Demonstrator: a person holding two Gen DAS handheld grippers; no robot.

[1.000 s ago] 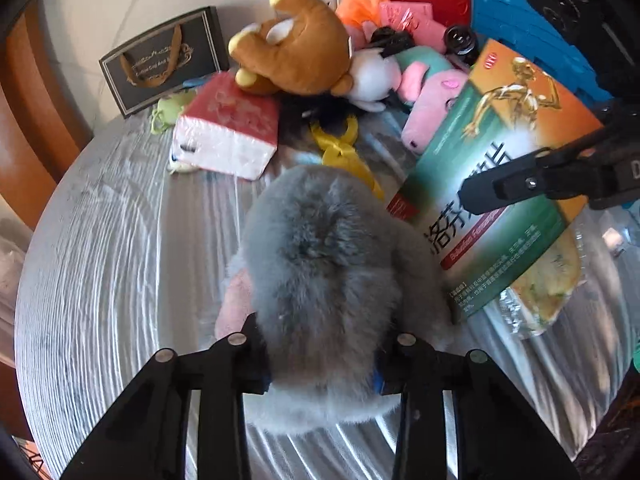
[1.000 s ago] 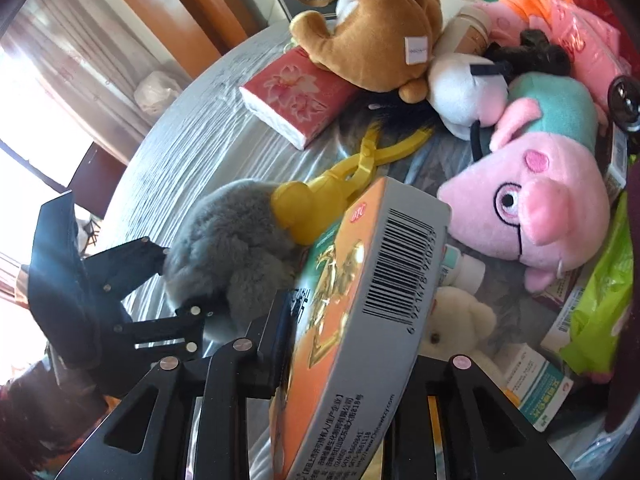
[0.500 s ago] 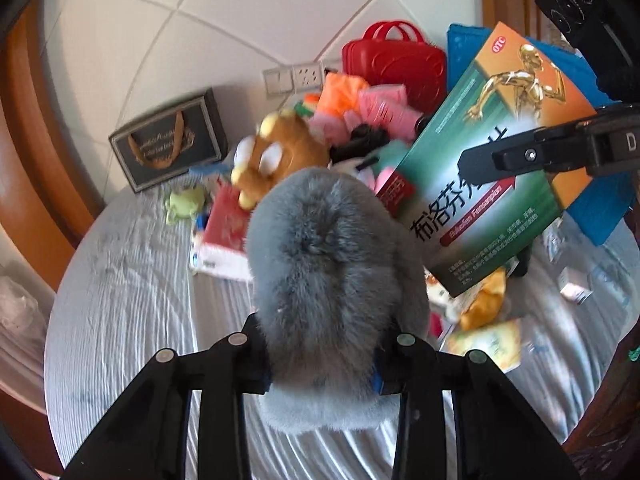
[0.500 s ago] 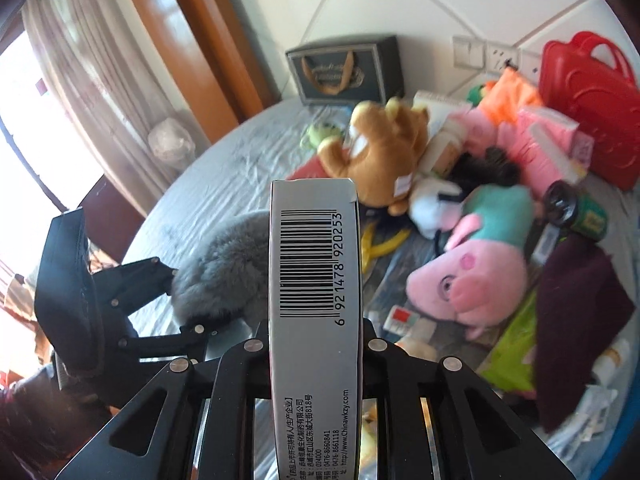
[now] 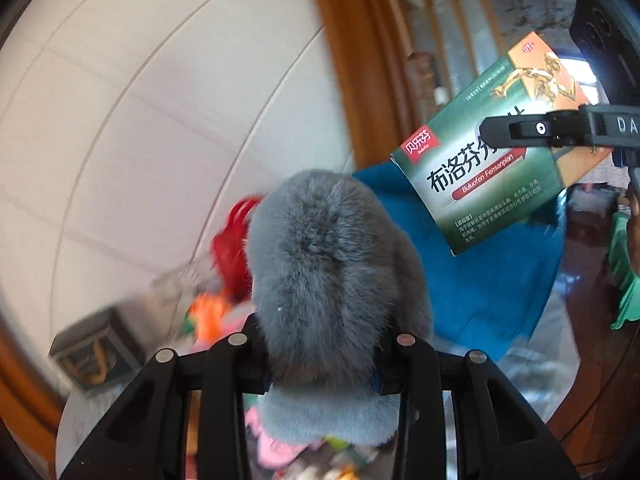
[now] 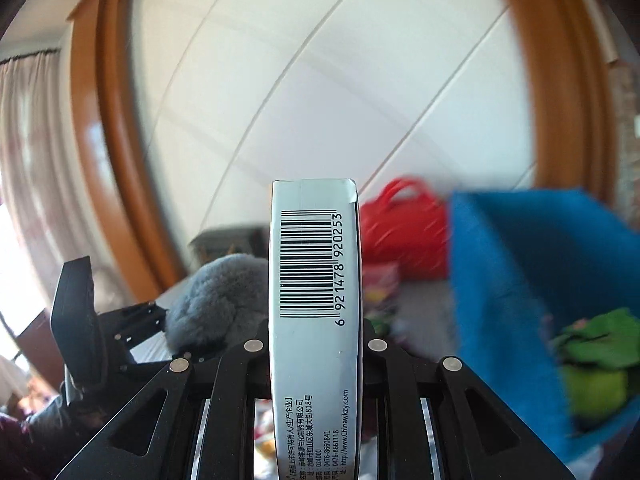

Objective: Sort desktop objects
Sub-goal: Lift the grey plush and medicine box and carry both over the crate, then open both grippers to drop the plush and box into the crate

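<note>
Grey fur fills the left tool [image 5: 322, 364]: its two fingers are clamped on a fluffy grey plush toy [image 5: 324, 264], held up in the air. The right tool [image 6: 316, 346] is closed on a flat medicine box [image 6: 314, 320], gripped by its two broad faces, barcode edge up. Both things are off the worktop [image 6: 424, 312]. A blue bin [image 6: 520, 280] stands at about 3 o'clock of the box, with green packets already inside. Neither carried thing is placed yet, and blurred clutter below, with a red bag [image 6: 404, 232], is still left to sort, I judge.
</note>
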